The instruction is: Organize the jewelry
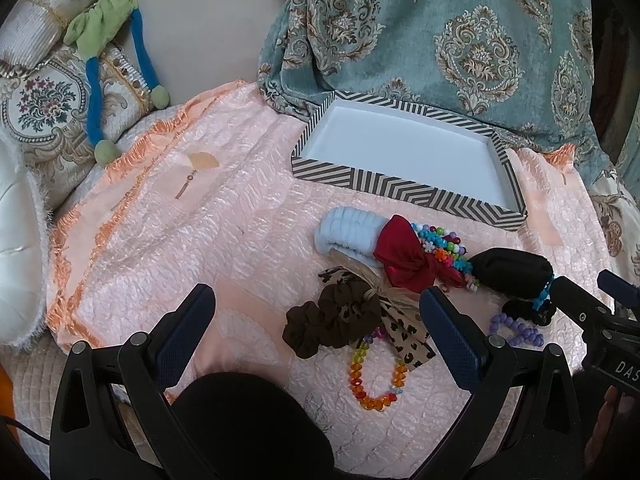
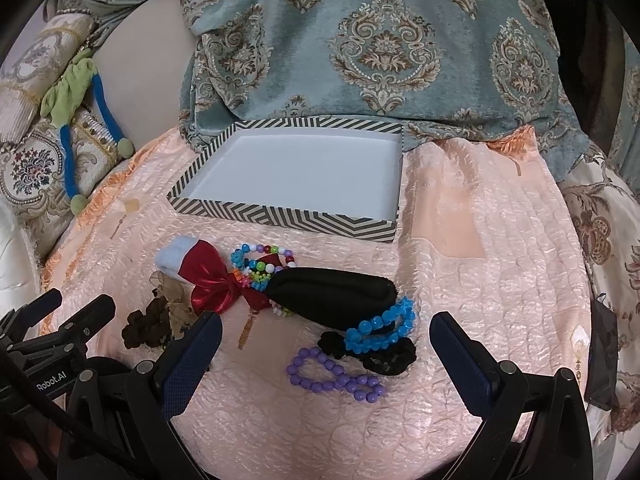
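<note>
A striped box (image 1: 404, 190) (image 2: 280, 218) with an empty white inside lies on the pink quilt. In front of it is a pile: a light blue scrunchie (image 1: 348, 226), a red bow (image 1: 404, 258) (image 2: 210, 280), a black padded hair piece (image 1: 508, 268) (image 2: 336, 292), brown scrunchies (image 1: 332, 322), a leopard bow (image 1: 404, 332), an orange bead bracelet (image 1: 376, 380), a purple bead bracelet (image 2: 334, 376) (image 1: 516, 330), a blue bead bracelet (image 2: 380, 328). My left gripper (image 1: 316, 312) is open over the brown scrunchies. My right gripper (image 2: 326, 338) is open around the purple and blue bracelets.
A teal patterned blanket (image 1: 440, 32) is heaped behind the box. Patterned cushions (image 1: 44, 108) and a green and blue cloth toy (image 1: 108, 40) lie at the left. The pink quilt (image 1: 208, 220) stretches left of the pile.
</note>
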A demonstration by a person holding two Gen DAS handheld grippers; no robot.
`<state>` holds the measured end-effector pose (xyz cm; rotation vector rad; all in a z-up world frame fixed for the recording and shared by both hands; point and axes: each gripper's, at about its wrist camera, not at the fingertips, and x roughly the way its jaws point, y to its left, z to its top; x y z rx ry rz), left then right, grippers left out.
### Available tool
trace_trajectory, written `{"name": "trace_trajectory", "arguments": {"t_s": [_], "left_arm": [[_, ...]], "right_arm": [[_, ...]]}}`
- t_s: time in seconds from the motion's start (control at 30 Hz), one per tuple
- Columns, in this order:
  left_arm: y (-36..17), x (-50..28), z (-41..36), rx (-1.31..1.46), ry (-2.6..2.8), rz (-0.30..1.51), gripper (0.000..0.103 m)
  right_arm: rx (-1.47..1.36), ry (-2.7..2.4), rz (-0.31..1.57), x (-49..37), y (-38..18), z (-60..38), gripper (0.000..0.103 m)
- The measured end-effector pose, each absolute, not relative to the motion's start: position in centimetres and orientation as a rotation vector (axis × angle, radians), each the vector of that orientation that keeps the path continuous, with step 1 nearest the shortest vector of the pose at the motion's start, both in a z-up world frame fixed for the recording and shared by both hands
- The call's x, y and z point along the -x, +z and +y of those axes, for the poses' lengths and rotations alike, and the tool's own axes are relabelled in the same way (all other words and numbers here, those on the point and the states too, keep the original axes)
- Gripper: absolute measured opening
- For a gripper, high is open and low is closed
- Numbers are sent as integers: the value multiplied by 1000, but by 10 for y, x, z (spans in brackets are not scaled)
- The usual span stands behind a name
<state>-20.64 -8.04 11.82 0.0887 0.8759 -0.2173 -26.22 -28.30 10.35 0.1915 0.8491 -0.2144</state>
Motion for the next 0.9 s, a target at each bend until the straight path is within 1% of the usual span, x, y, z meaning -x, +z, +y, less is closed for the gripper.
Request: {"name": "trace_trajectory", "arguments": {"t_s": [0.43, 0.6, 0.9], "left_arm": [[110, 201, -83, -95, -233, 917, 102], [108, 193, -75, -87, -241, 943, 102], [92, 172, -62, -80, -304, 1047, 102]], "right_arm": [[-195, -216, 869, 260, 96, -293, 103], [-196, -199, 874, 257, 96, -311, 103], [-148, -166, 887, 250, 97, -346, 103]]}}
